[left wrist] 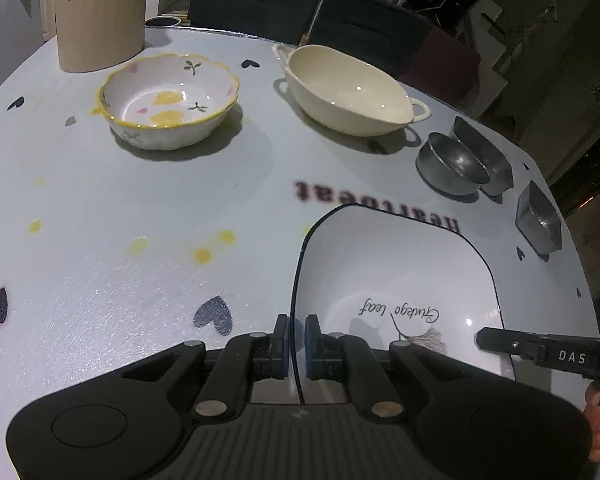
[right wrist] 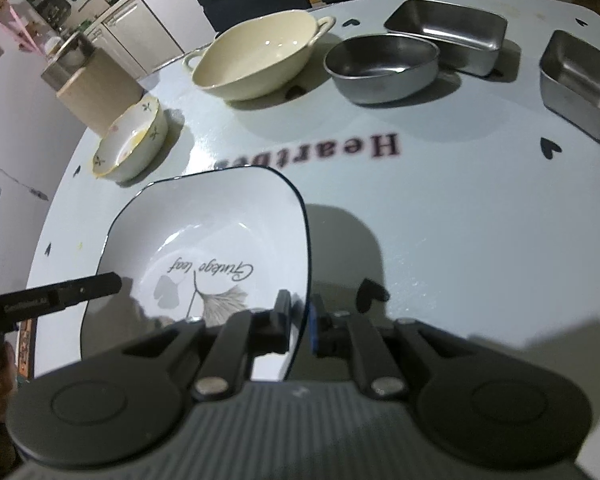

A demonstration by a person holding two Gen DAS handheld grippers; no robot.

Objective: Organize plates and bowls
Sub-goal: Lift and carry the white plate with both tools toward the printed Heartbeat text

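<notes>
On the square plate (left wrist: 396, 276), left claw (left wrist: 297, 334) is clamped on its left rim, right claw (right wrist: 300, 312) clamped on the opposite rim; both pinch the thin dark-edged lip. Plate is glossy white, rounded corners, leaf print, over the near part of the desk (left wrist: 120, 200). Beyond the plate: scalloped yellow-rimmed bowl (left wrist: 168, 100), cream two-handled dish (left wrist: 348, 88), round steel bowl (right wrist: 380, 66) and two rectangular steel tins (right wrist: 448, 34) (right wrist: 580, 80). Open desk between plate and those. Tan container (left wrist: 100, 12) behind the scalloped bowl.

Home: kitchen cabinets (right wrist: 112, 28), dining table (right wrist: 460, 220)
</notes>
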